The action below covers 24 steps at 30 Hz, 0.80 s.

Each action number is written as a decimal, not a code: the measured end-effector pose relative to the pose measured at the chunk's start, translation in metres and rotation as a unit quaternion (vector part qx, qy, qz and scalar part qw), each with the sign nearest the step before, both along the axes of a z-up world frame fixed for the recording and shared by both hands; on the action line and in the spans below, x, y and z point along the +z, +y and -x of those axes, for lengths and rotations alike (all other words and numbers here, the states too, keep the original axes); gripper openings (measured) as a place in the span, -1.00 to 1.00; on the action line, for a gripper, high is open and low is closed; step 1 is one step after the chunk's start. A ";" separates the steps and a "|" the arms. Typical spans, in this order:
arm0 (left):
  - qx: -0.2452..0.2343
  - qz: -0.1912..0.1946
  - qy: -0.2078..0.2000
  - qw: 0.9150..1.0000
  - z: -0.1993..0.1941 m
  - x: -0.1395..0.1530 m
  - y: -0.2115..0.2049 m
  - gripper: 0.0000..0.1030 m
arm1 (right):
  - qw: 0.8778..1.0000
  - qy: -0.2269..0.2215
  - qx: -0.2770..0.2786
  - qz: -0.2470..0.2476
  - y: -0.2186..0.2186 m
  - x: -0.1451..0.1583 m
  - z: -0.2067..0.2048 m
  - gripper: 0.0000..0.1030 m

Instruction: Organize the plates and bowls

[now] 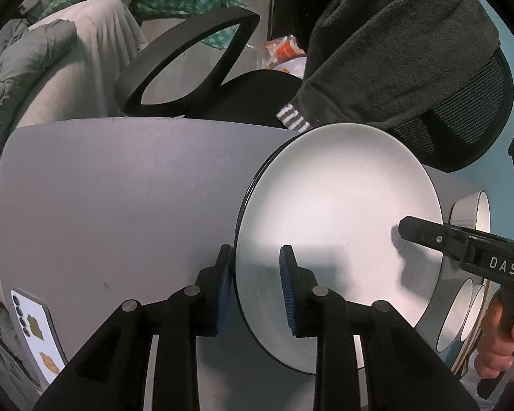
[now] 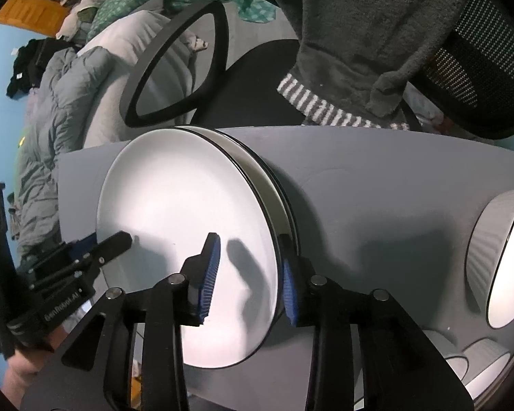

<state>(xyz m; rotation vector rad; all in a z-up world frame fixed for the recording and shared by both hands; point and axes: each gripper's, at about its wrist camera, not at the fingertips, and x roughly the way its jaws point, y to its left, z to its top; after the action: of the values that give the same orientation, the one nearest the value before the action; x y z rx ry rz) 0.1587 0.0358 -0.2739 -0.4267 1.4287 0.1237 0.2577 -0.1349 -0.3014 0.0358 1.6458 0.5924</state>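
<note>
The top plate (image 2: 188, 212), white with a thin dark rim, is lying on the grey worktop (image 1: 120, 188) as the uppermost of a small stack. The lower plates (image 2: 257, 174) are peeking out from under its far edge in the right wrist view.

The left gripper (image 1: 256, 257) is pointing steeply down at one side of the top plate. Its fingers (image 1: 288, 291) are straddling the rim, one blue pad hanging over the white face and the other sitting just outside the edge. They are standing a little apart, with a gap showing to the pad over the face, so they are not clamping anything.

The right gripper (image 2: 249, 243) is doing the same at the opposite side of the top plate. One finger is hovering over the face and casting a shadow there, and the other is sitting outside the rim. Its fingers are also parted and are gripping nothing. A hand (image 1: 500, 342) is wrapping around that gripper's handle.

Beyond the top plate on the right gripper's side, a ribbed bowl (image 2: 497, 239) is sitting on the worktop, apart from the stack. More bowls (image 2: 479, 359) are sitting nearer the camera. On the left gripper's side, well away from the top plate, a phone (image 1: 34, 328) is lying at the worktop's edge. Behind the top plate, an office chair (image 1: 195, 51) is standing with a dark towel (image 1: 394, 34) draping over it.
</note>
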 end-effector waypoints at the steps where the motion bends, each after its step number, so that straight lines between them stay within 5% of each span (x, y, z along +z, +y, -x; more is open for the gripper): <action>1: 0.002 0.001 -0.001 1.000 0.001 0.000 0.000 -0.50 | 1.000 0.001 -0.003 0.002 0.001 0.000 0.000 -0.33; 8: 0.014 0.013 -0.004 1.000 0.008 0.004 0.001 -0.50 | 1.000 -0.007 -0.011 0.015 0.011 0.004 0.006 0.11; 24: 0.042 0.030 -0.037 0.998 0.036 0.029 0.004 -0.49 | 0.996 -0.055 -0.038 0.057 0.013 0.015 0.018 0.35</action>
<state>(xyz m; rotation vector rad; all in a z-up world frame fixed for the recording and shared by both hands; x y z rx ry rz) 0.1228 0.0401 -0.2449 -0.5357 1.3444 0.1318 0.2400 -0.1216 -0.2860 -0.0181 1.5627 0.4348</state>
